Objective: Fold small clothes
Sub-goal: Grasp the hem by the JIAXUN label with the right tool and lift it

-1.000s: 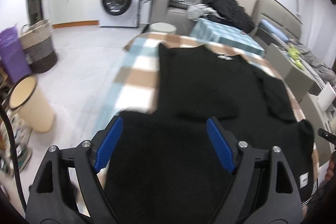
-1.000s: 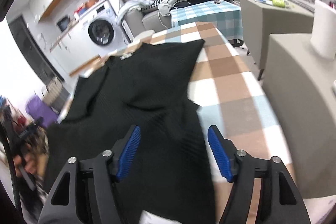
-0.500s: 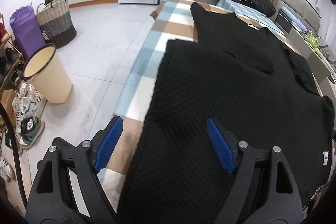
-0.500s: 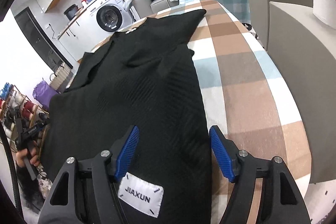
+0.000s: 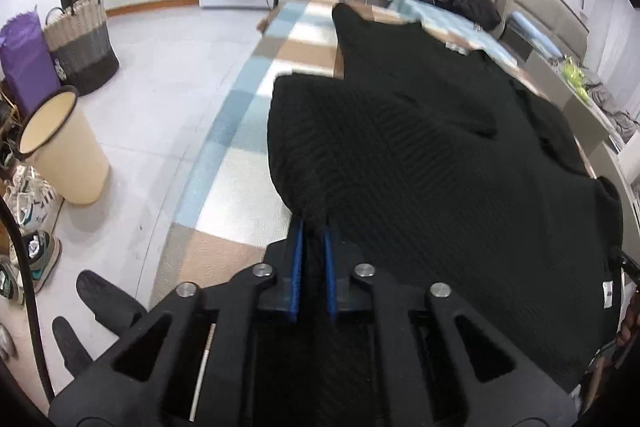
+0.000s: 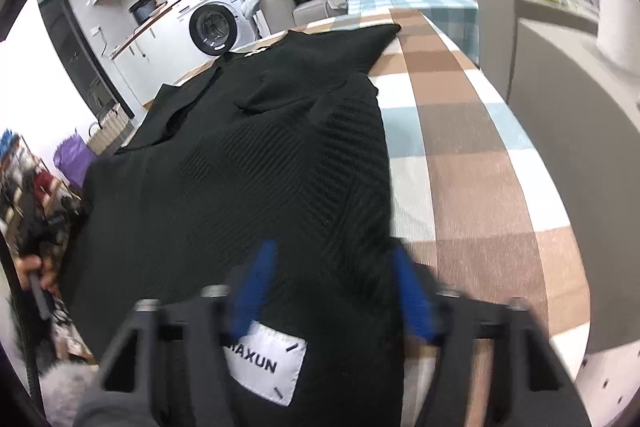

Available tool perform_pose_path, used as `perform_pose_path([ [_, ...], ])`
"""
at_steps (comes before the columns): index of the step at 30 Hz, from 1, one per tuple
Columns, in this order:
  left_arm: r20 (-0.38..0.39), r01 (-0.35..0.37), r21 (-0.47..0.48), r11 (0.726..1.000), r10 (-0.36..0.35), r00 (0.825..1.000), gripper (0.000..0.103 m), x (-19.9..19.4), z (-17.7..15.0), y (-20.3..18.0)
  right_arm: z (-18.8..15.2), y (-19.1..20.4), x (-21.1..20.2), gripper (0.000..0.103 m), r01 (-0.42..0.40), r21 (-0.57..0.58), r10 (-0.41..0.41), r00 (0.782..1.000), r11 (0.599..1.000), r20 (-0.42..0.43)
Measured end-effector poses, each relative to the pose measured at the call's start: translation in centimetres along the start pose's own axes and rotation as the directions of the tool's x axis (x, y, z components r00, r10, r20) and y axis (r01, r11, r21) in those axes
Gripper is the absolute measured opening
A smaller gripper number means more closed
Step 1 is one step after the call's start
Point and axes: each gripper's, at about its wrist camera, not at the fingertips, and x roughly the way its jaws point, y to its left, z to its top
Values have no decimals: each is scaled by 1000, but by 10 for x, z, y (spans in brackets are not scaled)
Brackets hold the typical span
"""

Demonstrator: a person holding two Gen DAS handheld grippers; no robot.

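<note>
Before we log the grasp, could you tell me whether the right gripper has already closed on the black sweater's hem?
No: the right gripper has its blue fingers spread apart over the black sweater, straddling the hem near the white label.

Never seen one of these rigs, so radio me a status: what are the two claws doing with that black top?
Left gripper shut on black sweater hem. Right gripper open, straddling hem near white label. Sweater on checked tablecloth. Nothing blocking.
</note>
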Motion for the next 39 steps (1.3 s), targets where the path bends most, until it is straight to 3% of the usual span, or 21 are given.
perform_pose_path([
  [2, 33, 20, -6, 1000, -19, 999, 5, -11, 3, -1, 1, 4, 1, 9, 23, -37, -22, 1000, 999, 10],
  [5, 99, 53, -25, 998, -50, 994, 5, -34, 11, -2, 9, 6, -24, 8, -37, -31, 41, 987, 999, 156],
  [8, 167, 100, -27, 995, -95, 981, 5, -56, 23, -6, 19, -1, -51, 8, -128, 9, 119, 942, 992, 314],
  [12, 243, 116, -16, 993, -108, 964, 5, -74, 44, -11, 35, -10, -75, 8, -188, 70, 134, 873, 980, 468],
  [15, 267, 122, -15, 992, -113, 957, 5, -73, 63, -8, 49, -16, -78, 8, -191, 126, 100, 850, 973, 518],
  [18, 260, 124, -6, 992, -118, 958, 5, -53, 91, -9, 73, -16, -63, 8, -182, 167, 75, 860, 969, 505],
  [23, 181, 90, -15, 996, -85, 980, 5, 13, 137, -18, 117, -13, -11, 8, -74, 271, -40, 919, 960, 392],
  [27, 97, 45, -30, 999, -42, 994, 6, 65, 153, -27, 139, -24, 38, 12, 2, 367, -111, 955, 930, 275],
  [28, 74, 25, -35, 999, -23, 997, 11, 74, 154, -28, 141, -28, 47, 15, 12, 378, -116, 960, 926, 253],
  [30, 24, 5, -22, 1000, -4, 1000, 22, 84, 150, -29, 138, -34, 59, 35, 52, 395, -139, 971, 917, 194],
  [32, 14, 11, -10, 1000, -11, 1000, 47, 87, 142, -29, 129, -40, 57, 45, 82, 388, -157, 974, 918, 166],
  [33, 16, 12, -9, 1000, -12, 1000, 52, 89, 138, -28, 125, -41, 57, 48, 90, 378, -159, 975, 922, 154],
  [35, 7, 25, 0, 1000, -25, 1000, 55, 99, 133, -28, 117, -44, 60, 57, 97, 362, -147, 983, 927, 114],
  [39, -55, 20, 0, 1000, -20, 998, 55, 122, 129, -34, 114, -44, 81, 59, 81, 343, -101, 994, 936, 42],
])
